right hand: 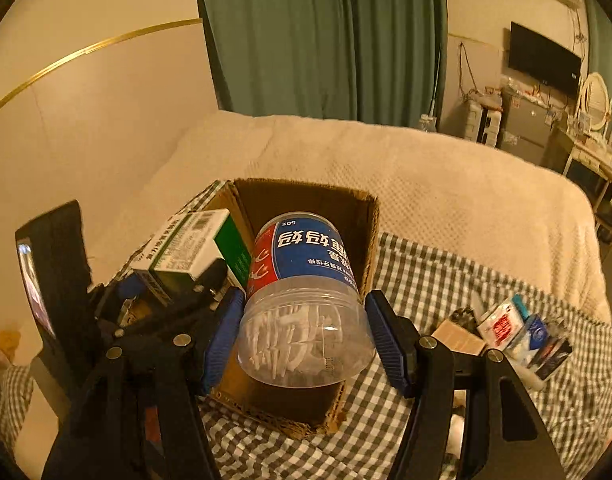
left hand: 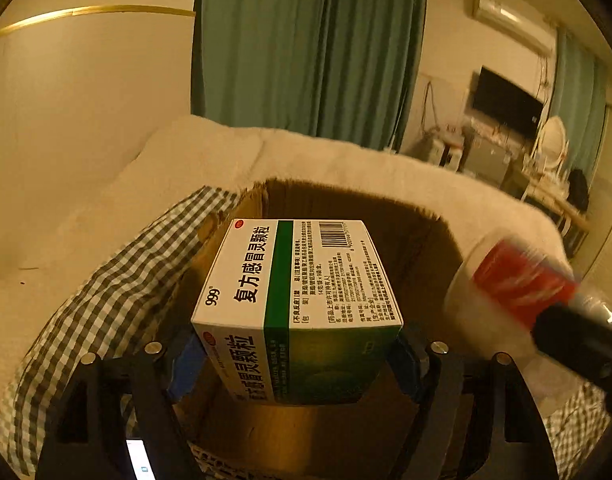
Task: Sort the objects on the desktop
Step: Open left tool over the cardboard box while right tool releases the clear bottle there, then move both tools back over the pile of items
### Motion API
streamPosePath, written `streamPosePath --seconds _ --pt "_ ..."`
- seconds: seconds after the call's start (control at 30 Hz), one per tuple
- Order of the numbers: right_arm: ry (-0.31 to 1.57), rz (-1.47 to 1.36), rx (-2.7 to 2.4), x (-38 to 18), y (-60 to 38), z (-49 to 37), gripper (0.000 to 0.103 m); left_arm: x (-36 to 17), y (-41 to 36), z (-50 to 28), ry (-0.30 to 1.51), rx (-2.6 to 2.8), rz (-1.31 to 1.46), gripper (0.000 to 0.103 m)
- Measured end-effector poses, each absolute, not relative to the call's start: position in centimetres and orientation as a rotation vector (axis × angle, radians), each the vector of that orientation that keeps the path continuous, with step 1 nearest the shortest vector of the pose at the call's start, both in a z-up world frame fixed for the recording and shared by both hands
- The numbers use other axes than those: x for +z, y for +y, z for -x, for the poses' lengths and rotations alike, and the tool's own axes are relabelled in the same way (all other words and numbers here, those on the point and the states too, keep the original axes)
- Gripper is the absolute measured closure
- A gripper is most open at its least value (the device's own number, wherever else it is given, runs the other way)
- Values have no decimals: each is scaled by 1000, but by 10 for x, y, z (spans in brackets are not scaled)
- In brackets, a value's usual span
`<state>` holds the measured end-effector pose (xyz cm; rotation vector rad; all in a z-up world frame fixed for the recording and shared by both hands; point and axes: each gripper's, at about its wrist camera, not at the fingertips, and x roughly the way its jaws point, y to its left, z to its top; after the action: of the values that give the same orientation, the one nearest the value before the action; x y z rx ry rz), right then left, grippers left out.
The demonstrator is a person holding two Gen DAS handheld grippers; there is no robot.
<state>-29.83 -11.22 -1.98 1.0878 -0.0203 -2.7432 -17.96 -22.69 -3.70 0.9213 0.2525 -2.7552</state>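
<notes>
We have the left hand-held gripper (left hand: pixel 296 354) clamping the box (left hand: pixel 302 300) and the right hand-held gripper (right hand: pixel 306 340) clamping the jar (right hand: pixel 306 300), both over the carton (right hand: pixel 361 216). Neither dropped yet. Right of it, small items (right hand: pixel 517 332) remain unsorted.

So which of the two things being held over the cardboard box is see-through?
The plastic jar in the right gripper: white picks show through its clear wall. The medicine box in the left gripper is opaque printed card.

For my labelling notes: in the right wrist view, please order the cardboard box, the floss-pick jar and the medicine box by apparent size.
1. cardboard box
2. floss-pick jar, enlarged by nearness to the camera
3. medicine box, partly hidden
</notes>
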Motion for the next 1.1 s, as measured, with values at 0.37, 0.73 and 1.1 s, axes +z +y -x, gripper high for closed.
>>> streamPosePath --seconds 0.37,0.73,1.1 --pt "-182 -958 -2852 17 -51 242 19 11 -172 137 101 -2811 -830 5" --pt "-231 -904 -3081 69 60 123 19 54 -36 105 78 -3077 -882 3" --pt "-230 -1032 -3138 5 125 81 19 -54 35 112 35 -3031 -1184 3"
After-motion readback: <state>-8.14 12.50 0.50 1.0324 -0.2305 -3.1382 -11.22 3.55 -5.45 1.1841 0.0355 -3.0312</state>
